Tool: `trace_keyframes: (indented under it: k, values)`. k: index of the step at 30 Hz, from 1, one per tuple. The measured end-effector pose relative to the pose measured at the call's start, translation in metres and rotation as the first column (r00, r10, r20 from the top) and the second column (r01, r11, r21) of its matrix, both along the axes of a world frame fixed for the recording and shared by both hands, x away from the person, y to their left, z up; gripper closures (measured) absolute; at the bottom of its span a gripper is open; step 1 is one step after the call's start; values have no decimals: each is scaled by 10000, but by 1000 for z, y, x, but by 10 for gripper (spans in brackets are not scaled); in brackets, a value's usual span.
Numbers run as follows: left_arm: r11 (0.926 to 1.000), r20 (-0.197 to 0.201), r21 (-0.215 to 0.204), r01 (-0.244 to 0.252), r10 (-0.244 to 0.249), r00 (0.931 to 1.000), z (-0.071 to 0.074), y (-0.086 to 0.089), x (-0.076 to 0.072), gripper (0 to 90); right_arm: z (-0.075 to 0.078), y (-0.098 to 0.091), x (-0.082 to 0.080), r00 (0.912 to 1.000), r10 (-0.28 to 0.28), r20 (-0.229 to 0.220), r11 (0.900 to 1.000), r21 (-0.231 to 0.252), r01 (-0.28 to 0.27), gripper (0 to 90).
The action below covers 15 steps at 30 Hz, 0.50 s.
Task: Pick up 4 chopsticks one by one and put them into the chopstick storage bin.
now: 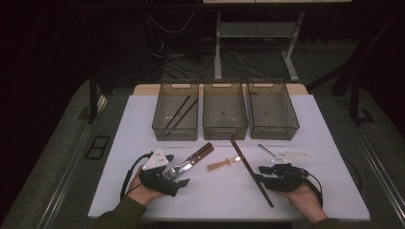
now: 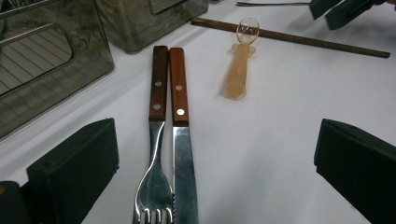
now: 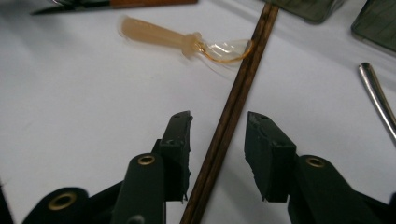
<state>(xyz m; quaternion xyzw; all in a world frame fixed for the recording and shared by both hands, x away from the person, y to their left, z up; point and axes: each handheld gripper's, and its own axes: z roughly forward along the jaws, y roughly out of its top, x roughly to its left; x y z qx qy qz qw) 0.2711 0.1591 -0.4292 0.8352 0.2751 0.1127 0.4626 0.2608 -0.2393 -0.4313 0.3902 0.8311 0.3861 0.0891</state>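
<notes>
At lower right of the high view, the right gripper (image 1: 260, 175) straddles the chopsticks (image 1: 251, 171) lying on the table, jaws part-open, not yet pinching. Next: close and lift. The left gripper (image 1: 177, 177) gapes wide over the fork (image 2: 156, 154) and knife (image 2: 182, 154), holding nothing.

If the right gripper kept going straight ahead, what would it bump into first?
The right gripper straddles the brown chopsticks, jaws not yet touching. Straight ahead it would probably meet the little orange spoon resting against them.

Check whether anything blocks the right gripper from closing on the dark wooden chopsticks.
Nothing visible does. The dark wooden chopsticks already lie between the right gripper jaws, which stand slightly apart from them. The translucent orange spoon touches them farther up.
</notes>
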Motion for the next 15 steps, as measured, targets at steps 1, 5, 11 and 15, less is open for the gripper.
trace_keyframes:
  k: [1, 5, 11, 15]
  values:
    - [10000, -3, 26, 17, -17, 10000, 0, 0, 0, 0, -1, 2, 2, 10000, -29, -77, 9999, -120, 28, 621]
    - [10000, 29, 34, 37, -37, 10000, -1, 0, 1, 0, -6, 9, 8, 10000, -58, -75, 9986, -533, 54, 670]
    - [10000, 40, 81, 54, -55, 10000, 0, 0, 1, 0, -11, 13, 12, 9999, -88, -97, 9968, -793, 80, 710]
    - [10000, 63, 51, 44, -44, 10000, -1, 0, 1, 0, -13, 14, 11, 9999, -54, -139, 9958, -919, 41, 717]
